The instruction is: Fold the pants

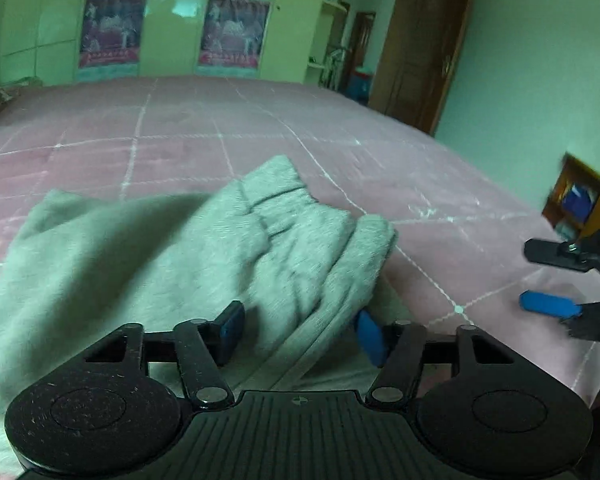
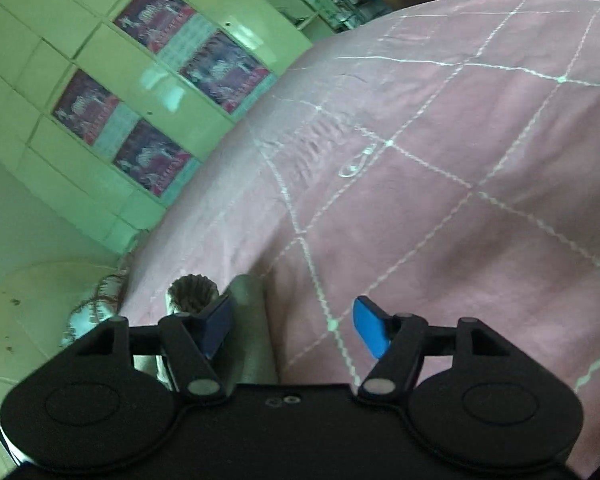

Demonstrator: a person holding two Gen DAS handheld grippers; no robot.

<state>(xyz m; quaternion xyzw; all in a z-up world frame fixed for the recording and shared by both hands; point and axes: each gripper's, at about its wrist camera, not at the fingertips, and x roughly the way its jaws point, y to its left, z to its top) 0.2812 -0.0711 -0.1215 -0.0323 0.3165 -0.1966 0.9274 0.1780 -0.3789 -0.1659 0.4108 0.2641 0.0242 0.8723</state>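
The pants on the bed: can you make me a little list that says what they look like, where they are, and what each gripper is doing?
pants: grey pants, soft, bunched up with folds
place: on the pink quilted bedspread
left gripper: left gripper open, with pants cloth lying between its blue fingers
right gripper: right gripper open, holding nothing, over bare bedspread beside the pants
fold: not neat yet, cloth is crumpled
background: green cupboard with pictures, brown door
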